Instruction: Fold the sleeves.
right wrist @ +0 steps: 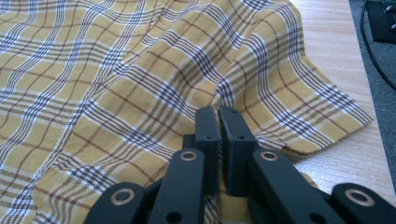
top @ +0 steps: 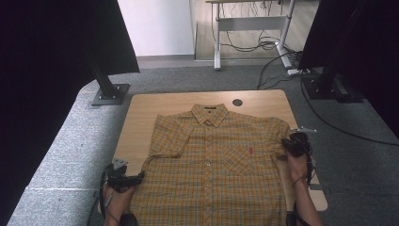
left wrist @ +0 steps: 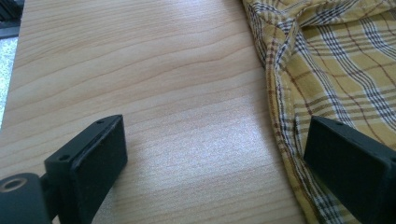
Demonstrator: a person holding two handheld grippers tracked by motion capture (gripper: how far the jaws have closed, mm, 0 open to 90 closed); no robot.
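We judged the main risk to be the right gripper (right wrist: 218,112) losing the cloth: it pinched only a thin fold near the sleeve, and a quick pull could have slipped it free or dragged the whole shirt (top: 214,160) askew across the table (top: 141,117). A second risk lay at the left, where one jaw sat over the hem and the other over bare wood, so closing there might have caught nothing.

The shirt lay flat and buttoned at the table's middle, collar toward twelve o'clock. The right gripper, at three o'clock, had its jaws pressed together on fabric. The left gripper (left wrist: 215,154), at seven o'clock, stood spread wide, holding nothing.
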